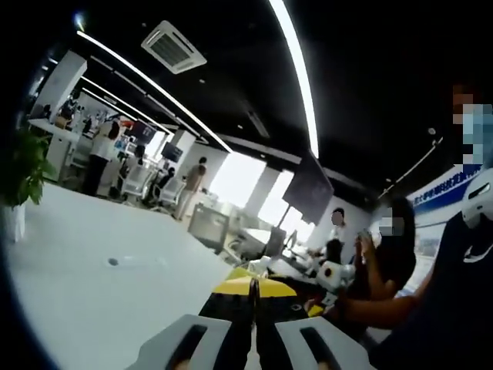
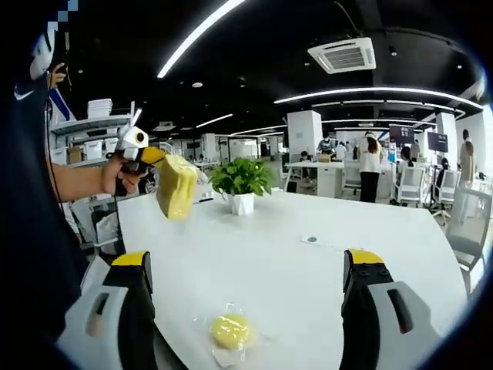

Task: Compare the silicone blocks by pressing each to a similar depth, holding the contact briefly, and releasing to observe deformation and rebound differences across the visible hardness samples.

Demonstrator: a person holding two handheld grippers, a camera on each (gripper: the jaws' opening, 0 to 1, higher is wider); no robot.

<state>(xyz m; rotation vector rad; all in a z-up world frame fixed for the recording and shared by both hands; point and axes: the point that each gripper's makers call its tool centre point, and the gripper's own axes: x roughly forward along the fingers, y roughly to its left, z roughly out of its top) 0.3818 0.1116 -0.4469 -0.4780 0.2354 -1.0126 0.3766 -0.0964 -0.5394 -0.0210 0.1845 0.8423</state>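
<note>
The left gripper (image 2: pixel 158 166) squeezes a yellow block (image 2: pixel 176 186) in the air, while the right gripper (image 2: pixel 250 308) waits wide open above another yellow block (image 2: pixel 230 331), probably next to press.

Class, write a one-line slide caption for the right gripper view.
Open right gripper above a yellow block on the white table; left gripper grips another block beside a potted plant.

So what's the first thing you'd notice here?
In the right gripper view, the left gripper is held up over the white table, shut on a squashy yellow silicone block. A smaller round yellow silicone piece in clear wrapping lies on the table between the right gripper's wide-open fingers, with a green potted plant behind.
</note>
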